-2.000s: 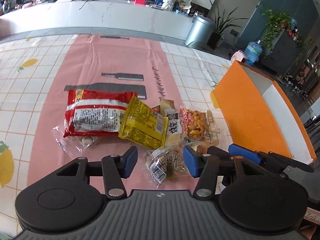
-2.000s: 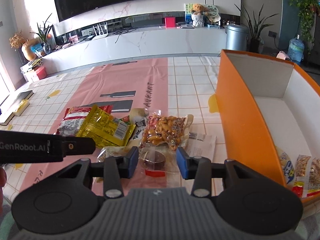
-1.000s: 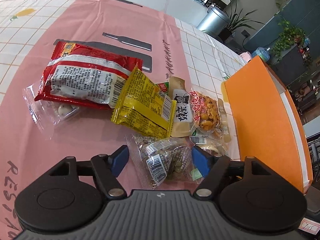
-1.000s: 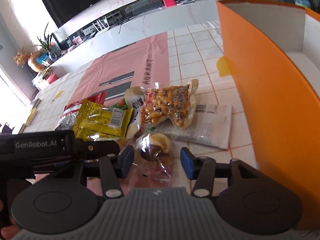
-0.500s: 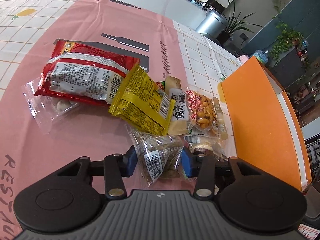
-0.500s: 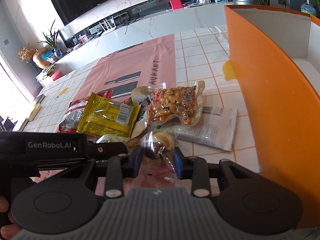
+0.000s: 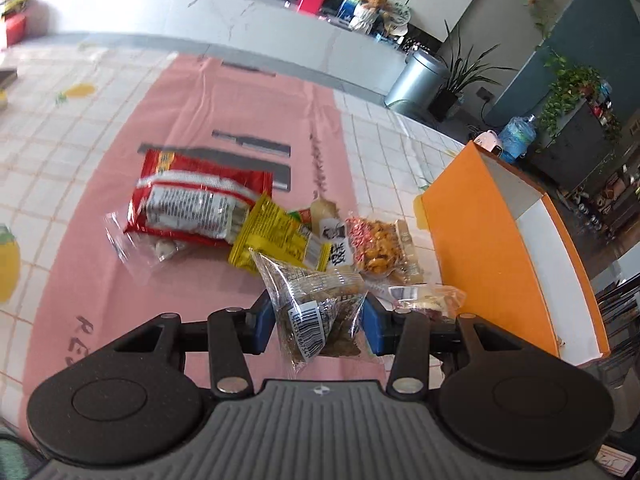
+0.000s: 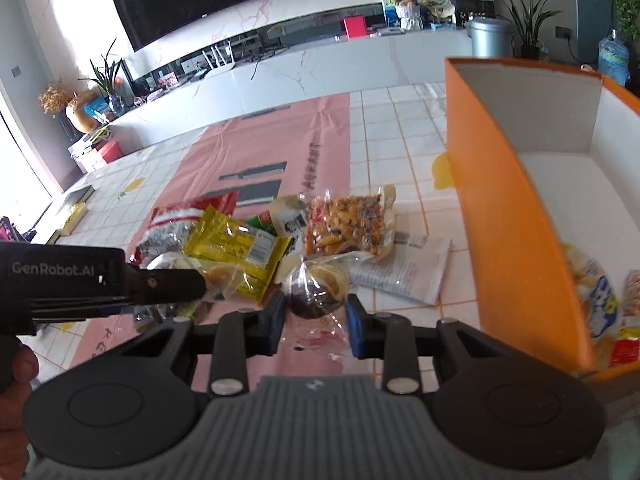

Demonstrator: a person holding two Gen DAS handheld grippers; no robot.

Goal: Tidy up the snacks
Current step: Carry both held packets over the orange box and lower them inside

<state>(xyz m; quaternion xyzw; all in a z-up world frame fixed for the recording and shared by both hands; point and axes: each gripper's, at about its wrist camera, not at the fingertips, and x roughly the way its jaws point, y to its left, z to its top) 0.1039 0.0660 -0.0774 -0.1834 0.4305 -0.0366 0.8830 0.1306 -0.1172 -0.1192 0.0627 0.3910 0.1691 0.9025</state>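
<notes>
**Right wrist view: 2 snacks held, a box waits**

Right wrist view shows the big orange box (image 8: 516, 216) on the right, with some snacks inside. Smaller is the snack pile (image 8: 248, 240) on the table. The left gripper (image 7: 318, 324) squeezes a clear seed bag (image 7: 316, 312). The right gripper (image 8: 316, 320) squeezes a small dark candy (image 8: 312, 292). Both wrappers look slippery, so a snack could slide out and drop outside the box.

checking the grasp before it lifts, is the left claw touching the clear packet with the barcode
Touching. In the left wrist view both blue pads of the left claw press into the sides of the clear barcode packet, pinching it between them.
</notes>
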